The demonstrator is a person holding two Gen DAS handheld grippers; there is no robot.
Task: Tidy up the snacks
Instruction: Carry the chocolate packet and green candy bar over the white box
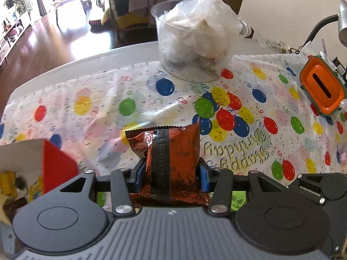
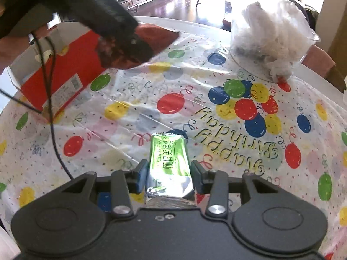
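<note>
Left wrist view: the left tongs point(image 1: 171, 171) stand narrow, their blue pads pressed on one brown Oreo packet point(image 1: 171, 149) held above the worktop point(image 1: 91, 99). One red cardboard box point(image 1: 54, 162) sits at the left edge, one clear tub point(image 1: 193, 49) stuffed with white wrappers stands at the far side, and one orange container point(image 1: 323, 91) lies at the right.

Right wrist view: the right tongs point(image 2: 167, 176) are narrow, clamping one green snack packet point(image 2: 169, 162) over the balloon-printed cloth. The left tongs hang blurred at upper left with the Oreo packet, near the red box.
</note>
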